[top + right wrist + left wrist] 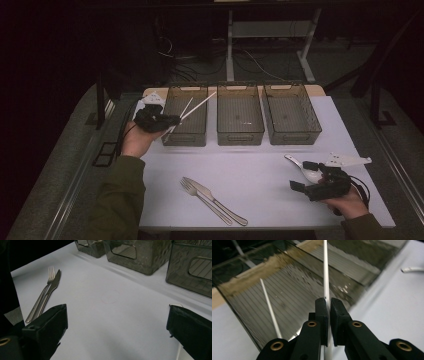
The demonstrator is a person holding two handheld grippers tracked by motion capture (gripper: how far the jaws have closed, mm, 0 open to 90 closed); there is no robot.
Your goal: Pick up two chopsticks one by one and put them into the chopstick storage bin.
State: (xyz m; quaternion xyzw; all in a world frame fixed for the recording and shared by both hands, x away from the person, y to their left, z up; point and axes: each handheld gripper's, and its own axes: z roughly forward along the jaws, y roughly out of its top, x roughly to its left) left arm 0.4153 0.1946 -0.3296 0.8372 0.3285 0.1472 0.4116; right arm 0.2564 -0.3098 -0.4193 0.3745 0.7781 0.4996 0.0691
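Observation:
My left gripper is shut on a long white chopstick, holding it slanted over the left dark bin. A second white chopstick leans inside that bin. At the table's front right, my right gripper stands wide open just above the white tabletop, nothing between its jaws. A white spoon lies right beside it; its handle appears in the left gripper view.
A metal fork and knife lie side by side at the front middle. A middle bin and right bin stand in the back row. White table.

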